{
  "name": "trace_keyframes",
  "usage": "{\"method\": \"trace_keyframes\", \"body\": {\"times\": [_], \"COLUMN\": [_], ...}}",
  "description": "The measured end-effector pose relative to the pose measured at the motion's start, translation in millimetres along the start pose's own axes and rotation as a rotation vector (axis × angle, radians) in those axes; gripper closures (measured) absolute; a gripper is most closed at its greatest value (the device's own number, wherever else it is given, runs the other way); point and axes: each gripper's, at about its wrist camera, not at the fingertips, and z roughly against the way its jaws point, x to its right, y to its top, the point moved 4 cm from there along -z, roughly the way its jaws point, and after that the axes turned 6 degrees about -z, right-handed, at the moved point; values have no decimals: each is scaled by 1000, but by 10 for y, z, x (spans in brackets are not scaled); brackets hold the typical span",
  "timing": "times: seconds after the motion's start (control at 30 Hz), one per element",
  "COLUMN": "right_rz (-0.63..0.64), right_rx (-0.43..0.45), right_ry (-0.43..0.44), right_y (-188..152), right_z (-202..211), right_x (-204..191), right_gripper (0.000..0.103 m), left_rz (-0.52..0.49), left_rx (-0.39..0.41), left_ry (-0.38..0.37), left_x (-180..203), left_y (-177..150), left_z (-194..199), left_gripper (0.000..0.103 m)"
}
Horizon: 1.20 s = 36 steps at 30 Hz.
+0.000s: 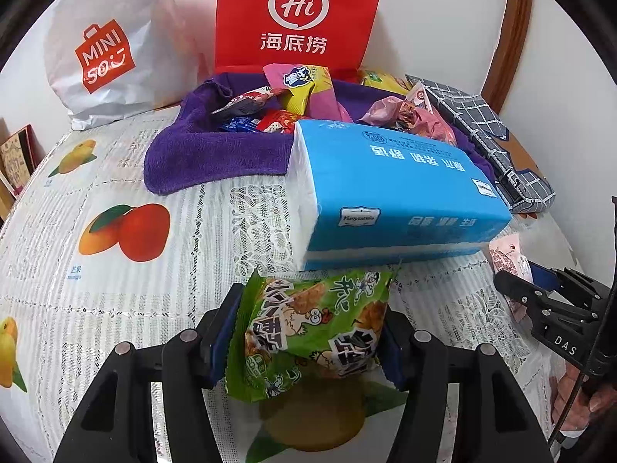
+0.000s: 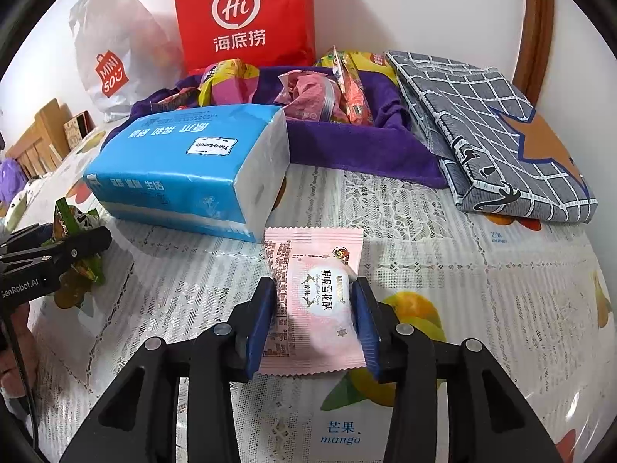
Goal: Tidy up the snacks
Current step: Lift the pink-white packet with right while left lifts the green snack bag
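My left gripper [image 1: 312,308] is shut on a green snack pack [image 1: 308,332], which hangs a little above the tablecloth just in front of the blue tissue pack [image 1: 385,189]. My right gripper [image 2: 313,283] has a pink snack pack [image 2: 316,297] between its blue pads, which press on the pack's two sides; its far end points at the tissue pack [image 2: 185,169]. Behind the tissues, a purple towel-lined basket [image 2: 347,150] holds several wrapped snacks [image 2: 308,96]. The left wrist view shows the right gripper [image 1: 516,285] with the pink pack [image 1: 509,258] at the right edge.
A red paper bag [image 1: 297,15] and a white Miniso bag [image 1: 104,50] stand against the wall. A folded grey checked cloth [image 2: 482,127] lies right of the basket. The lace tablecloth with fruit prints [image 1: 127,231] covers the table. A hand [image 1: 578,397] holds the right gripper.
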Motion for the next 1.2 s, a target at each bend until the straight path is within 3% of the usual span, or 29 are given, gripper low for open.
{"method": "trace_keyframes", "body": {"times": [0.4,0.67,1.03,1.2], "right_rz": [13,12,-32,-36], "right_rx": [-2,-1,1,36], "right_ry": [-10,-8,-27,-24], "right_y": [11,11,37,165], "right_z": [-9,-11,84,277], "right_x": [-14,-13,15,-4], "right_gripper": [60,61,67,67], "left_rz": [-10,-5,32,19], "left_rx": [-3,7,-13,-10], "left_ry": [11,-29,-110,-90], "left_x": [12,13,-3,9], "left_y": [-4,-26,-27,1], "left_z": [-1,44,96,198], "left_gripper": [43,52,54,54]}}
